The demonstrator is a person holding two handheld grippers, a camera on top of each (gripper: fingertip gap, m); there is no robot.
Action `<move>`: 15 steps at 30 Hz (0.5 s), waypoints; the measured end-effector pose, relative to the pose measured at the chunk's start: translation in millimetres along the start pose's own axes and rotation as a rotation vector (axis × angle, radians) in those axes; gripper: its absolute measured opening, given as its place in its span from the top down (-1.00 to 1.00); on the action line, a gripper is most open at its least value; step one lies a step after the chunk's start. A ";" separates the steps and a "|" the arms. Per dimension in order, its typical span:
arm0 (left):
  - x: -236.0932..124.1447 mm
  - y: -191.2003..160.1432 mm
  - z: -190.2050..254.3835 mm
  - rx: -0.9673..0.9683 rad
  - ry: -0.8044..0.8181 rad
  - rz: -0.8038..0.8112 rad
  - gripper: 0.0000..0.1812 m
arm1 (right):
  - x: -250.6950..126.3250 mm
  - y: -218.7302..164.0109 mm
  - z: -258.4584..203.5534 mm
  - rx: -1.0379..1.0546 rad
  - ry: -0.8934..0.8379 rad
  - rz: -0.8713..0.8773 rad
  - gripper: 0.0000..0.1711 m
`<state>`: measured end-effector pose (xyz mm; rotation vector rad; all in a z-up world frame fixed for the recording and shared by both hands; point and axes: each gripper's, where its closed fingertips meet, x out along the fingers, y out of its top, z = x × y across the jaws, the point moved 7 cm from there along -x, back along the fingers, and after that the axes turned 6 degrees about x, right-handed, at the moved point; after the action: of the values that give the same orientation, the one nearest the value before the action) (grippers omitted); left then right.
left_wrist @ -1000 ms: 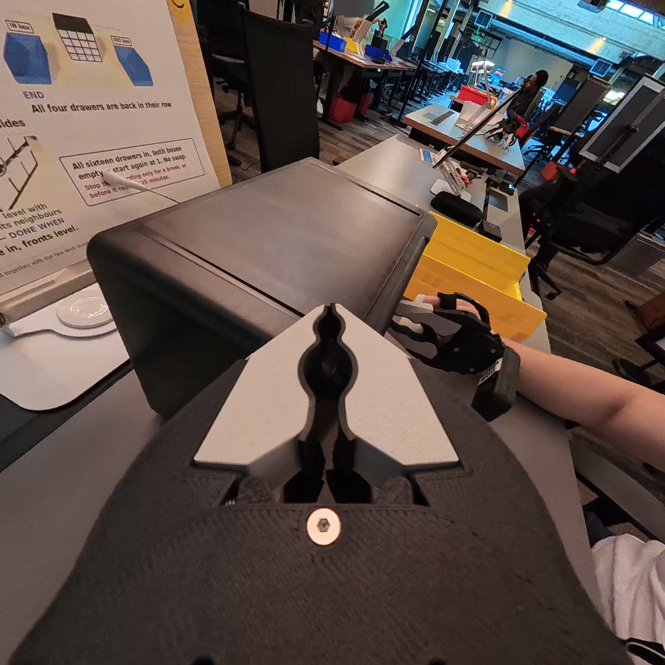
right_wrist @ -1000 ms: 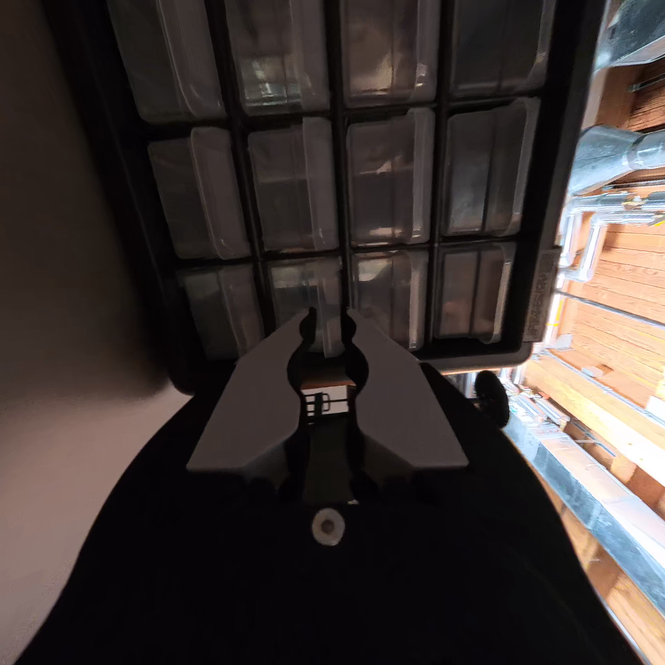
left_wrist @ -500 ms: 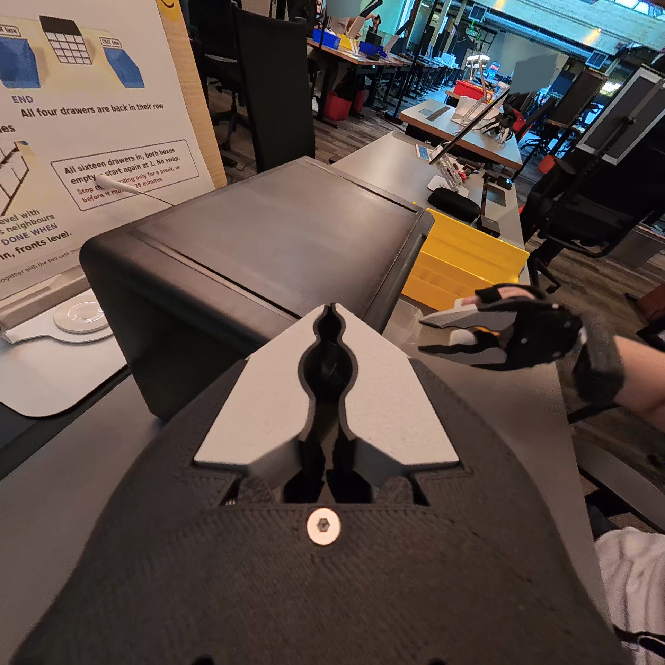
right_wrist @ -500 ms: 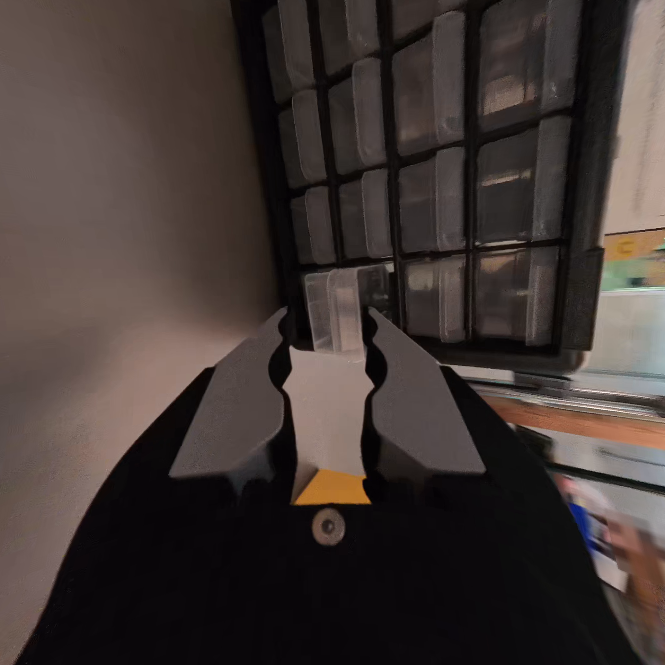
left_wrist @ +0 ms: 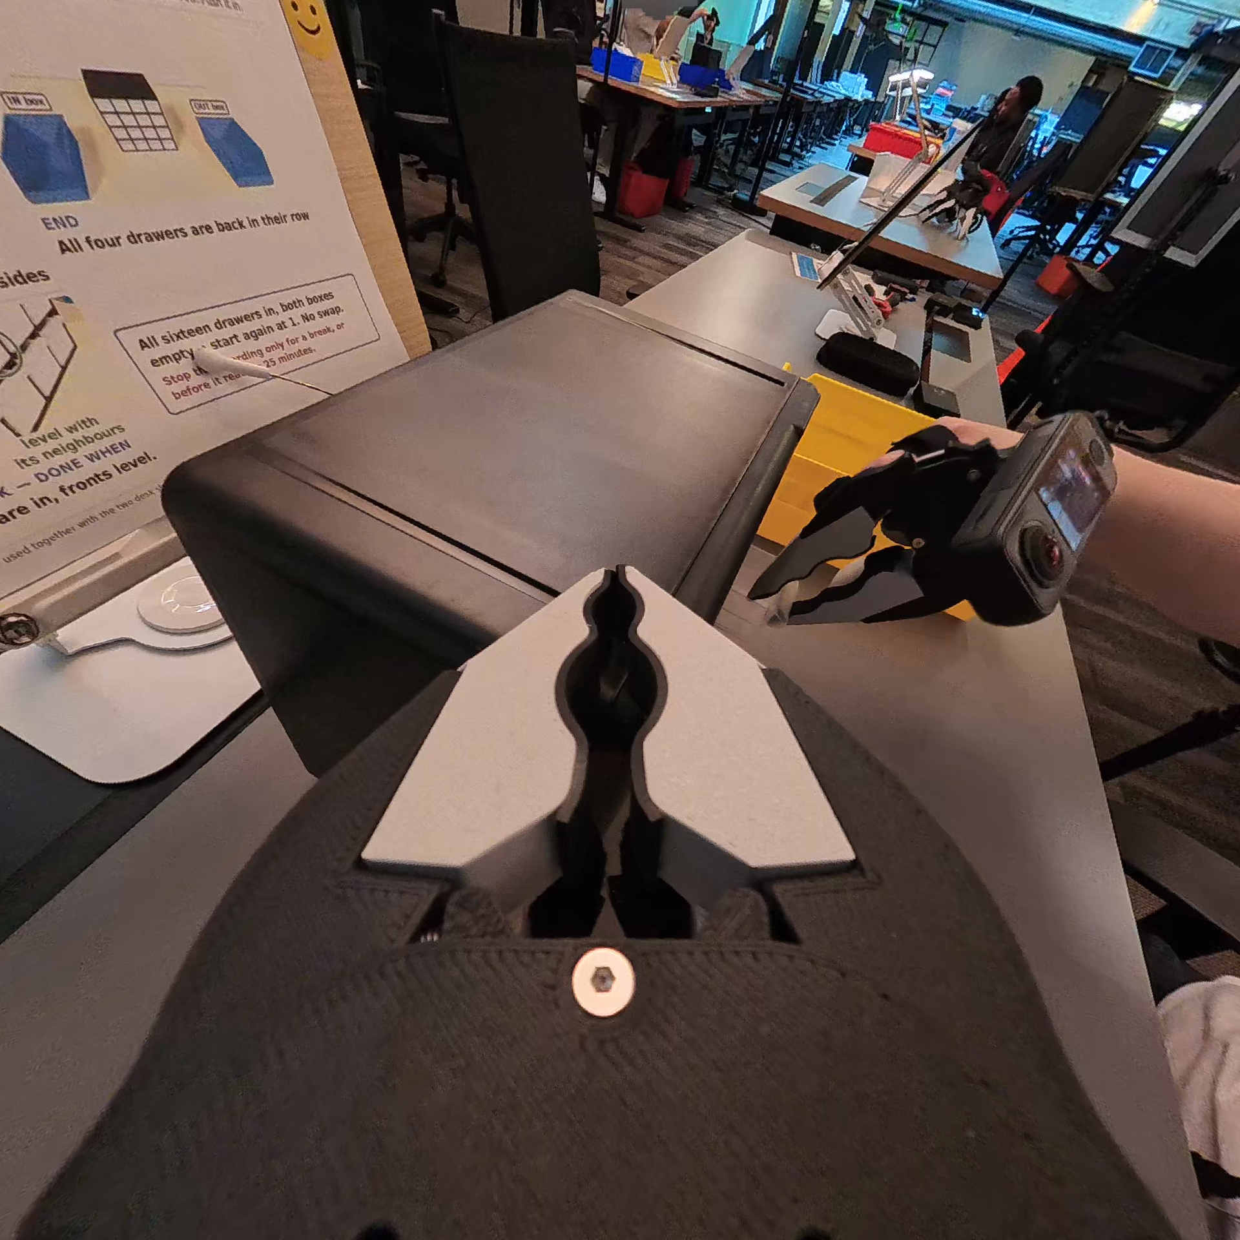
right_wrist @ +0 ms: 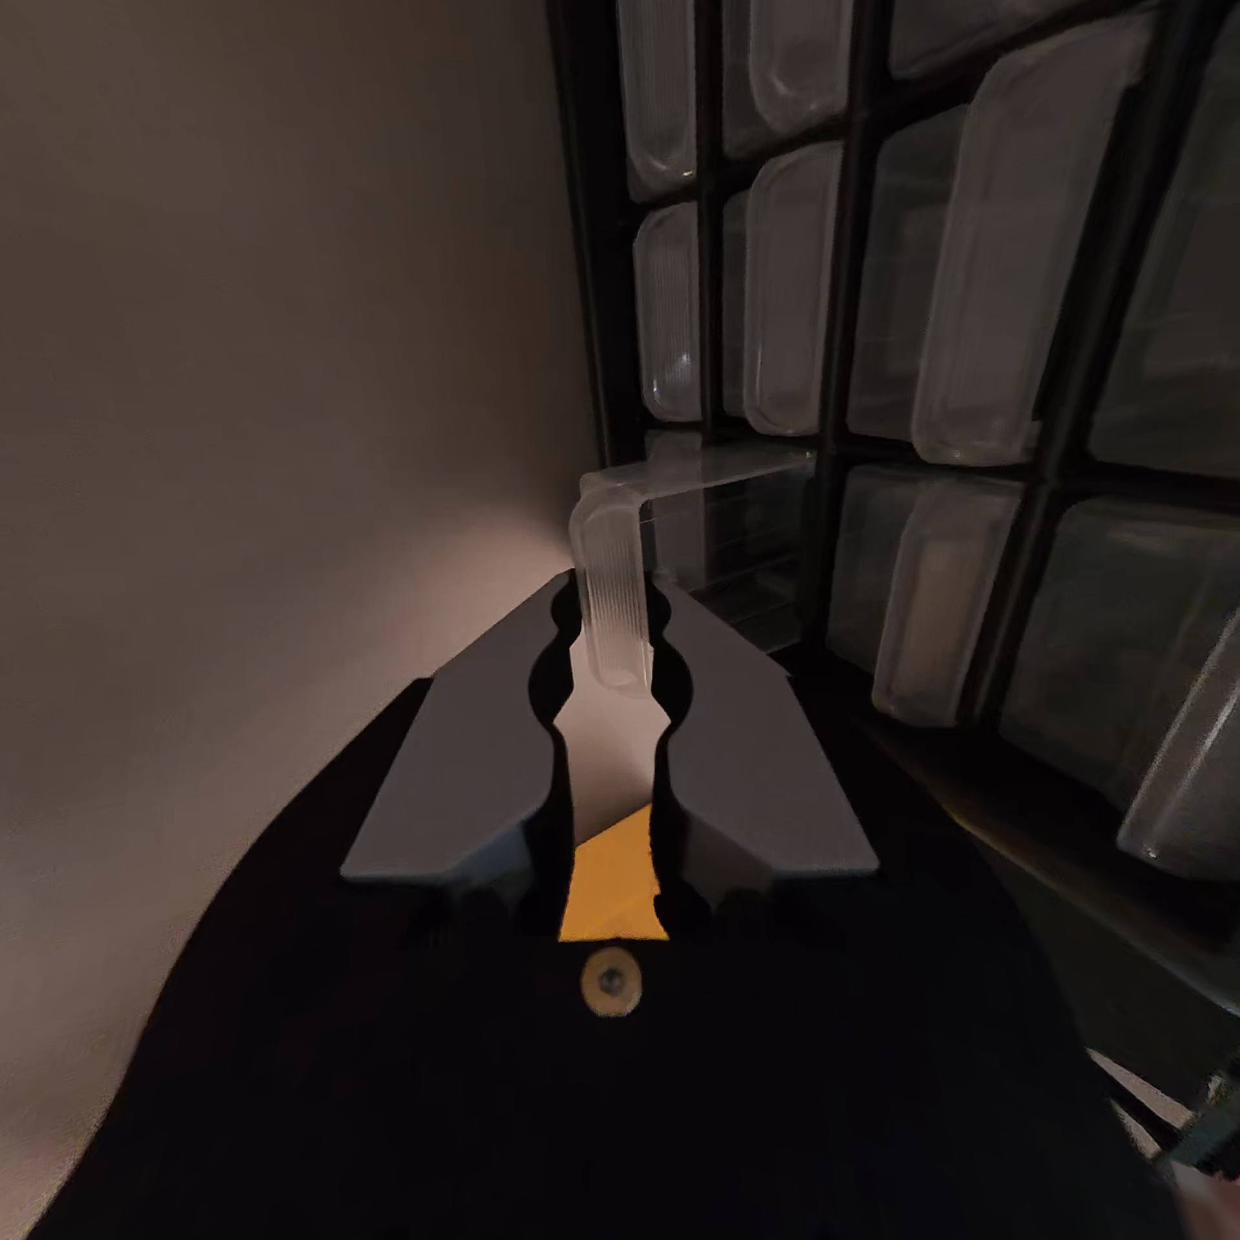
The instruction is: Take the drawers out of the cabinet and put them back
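The black cabinet (left_wrist: pixel 537 429) stands on the grey table; the left wrist view shows its top and side. My left gripper (left_wrist: pixel 614 577) is shut and empty, just in front of the cabinet's near top edge. The right wrist view shows the cabinet's front (right_wrist: pixel 835 268), a grid of clear drawers. My right gripper (right_wrist: pixel 615 585) is shut on the ribbed handle of one clear drawer (right_wrist: pixel 725 523) in the row nearest the table, at the end of that row. This drawer sticks partly out of its slot. The right gripper (left_wrist: pixel 765 607) also shows low at the cabinet's front.
A yellow bin (left_wrist: pixel 849 429) stands on the table right of the cabinet, behind the right gripper. An instruction poster (left_wrist: pixel 168 268) and a white pad (left_wrist: pixel 127 684) are on the left. The bare grey table (left_wrist: pixel 906 771) stretches to the right. Other desks and chairs stand beyond. My right fingertips sit around 25 centimetres from my left ones.
My right gripper has turned, come in closer and closed on the handle of the end drawer, which now sticks farther out. My left gripper has stayed shut by the cabinet top.
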<state>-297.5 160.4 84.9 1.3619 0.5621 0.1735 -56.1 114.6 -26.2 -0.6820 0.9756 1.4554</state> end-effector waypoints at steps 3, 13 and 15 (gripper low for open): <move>0.1 0.2 0.3 0.006 0.005 -0.003 1.00 | 0.3 0.1 -0.2 -0.001 -0.008 -0.006 0.80; 0.4 0.1 0.4 0.003 0.004 -0.003 1.00 | 3.1 -1.4 -0.3 -0.011 -0.029 -0.042 0.76; 0.3 0.2 0.4 0.004 0.004 -0.004 1.00 | 3.3 -1.8 0.7 -0.018 -0.043 -0.044 0.76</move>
<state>-297.1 160.2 85.0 1.3645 0.5688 0.1727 -54.7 116.7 -29.1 -0.6790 0.9101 1.4361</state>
